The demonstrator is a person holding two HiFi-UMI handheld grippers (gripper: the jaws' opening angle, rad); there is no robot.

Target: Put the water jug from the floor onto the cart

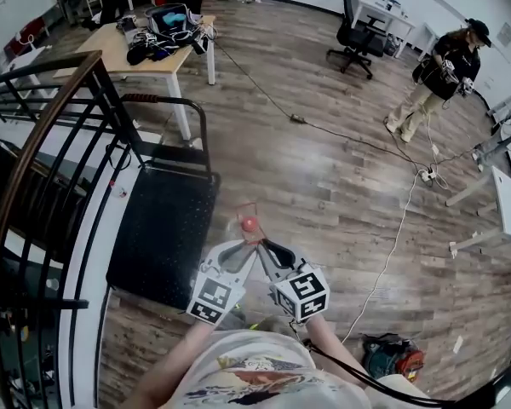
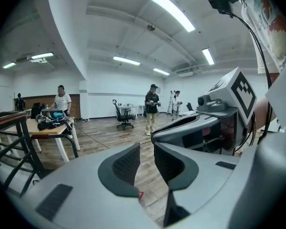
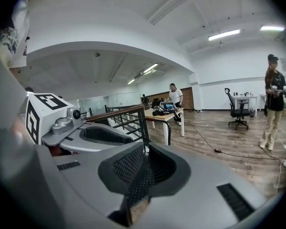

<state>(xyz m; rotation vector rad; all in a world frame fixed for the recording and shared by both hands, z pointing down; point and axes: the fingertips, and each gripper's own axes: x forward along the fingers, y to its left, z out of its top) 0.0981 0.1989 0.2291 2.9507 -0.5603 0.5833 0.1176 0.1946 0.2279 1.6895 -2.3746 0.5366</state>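
Progress: task not yet done. The black flat-deck cart with a tubular handle (image 1: pixel 166 228) carried nothing on its deck. The water jug showed only as a small red cap with a faint clear outline round it (image 1: pixel 249 224). I judged that it stood on the wooden plank floor (image 1: pixel 341 186), just off the cart's right edge. Pick-up, lift and placing all remained.

Left gripper (image 2: pixel 146 163): jaws apart, pads bare, nothing gripped; a red sliver showed low in the gap.
Right gripper (image 3: pixel 142 170): jaws pressed together, nothing between them.

Position, head view: jug at 12 o'clock from both gripper tips, very close; whether touching, could not tell. Cart deck at 9 o'clock from the jug.
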